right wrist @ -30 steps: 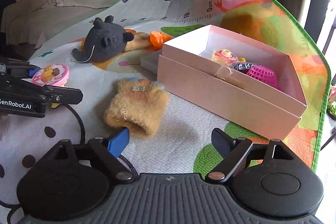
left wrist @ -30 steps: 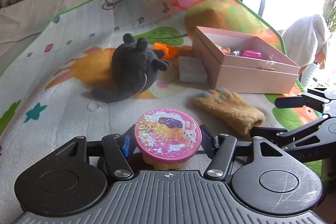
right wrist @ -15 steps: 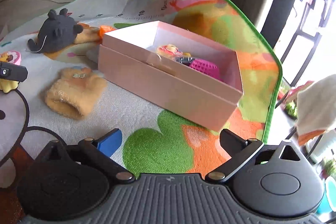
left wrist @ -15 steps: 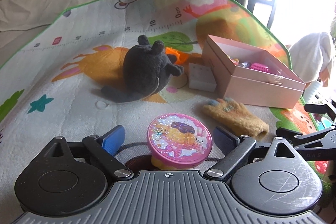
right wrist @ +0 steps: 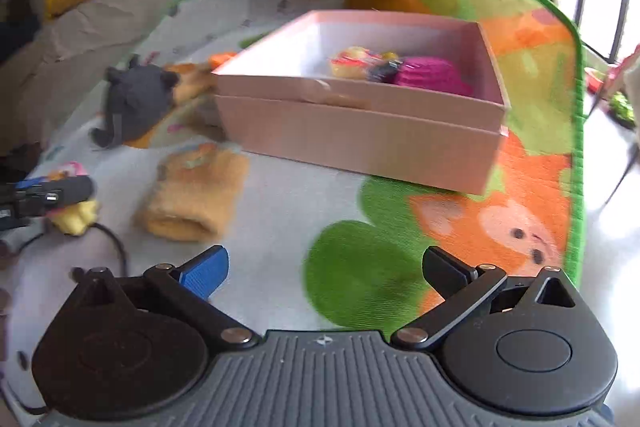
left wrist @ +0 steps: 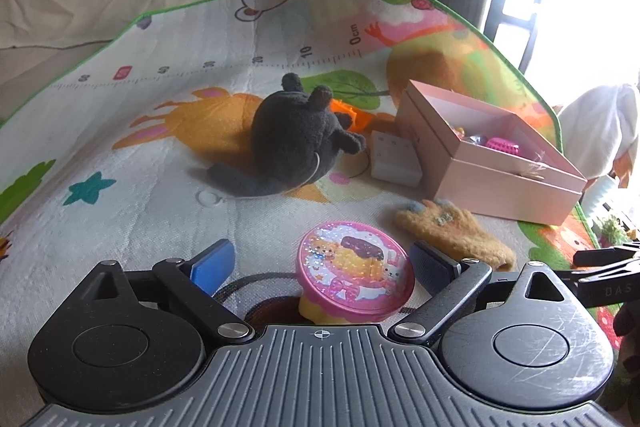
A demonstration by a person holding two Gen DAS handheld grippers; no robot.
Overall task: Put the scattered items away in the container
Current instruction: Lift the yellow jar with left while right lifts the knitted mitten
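Left tongs (left wrist: pixel 320 267) are opening, the pink glitter-lidded toy cup (left wrist: pixel 354 277) standing between them on the play mat (left wrist: pixel 120 203), nearer the right pad. Right tongs (right wrist: pixel 324 267) gape empty. Beyond lie the fuzzy yellow mitten (left wrist: pixel 452 233), grey plush (left wrist: pixel 296 147) and, rightward, the pink box (left wrist: pixel 508 187).

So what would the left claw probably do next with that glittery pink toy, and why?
Probably close on it. The left gripper has its jaws opening, spread on either side of the pink-lidded toy cup, which sits on the play mat, not yet in the pink box.
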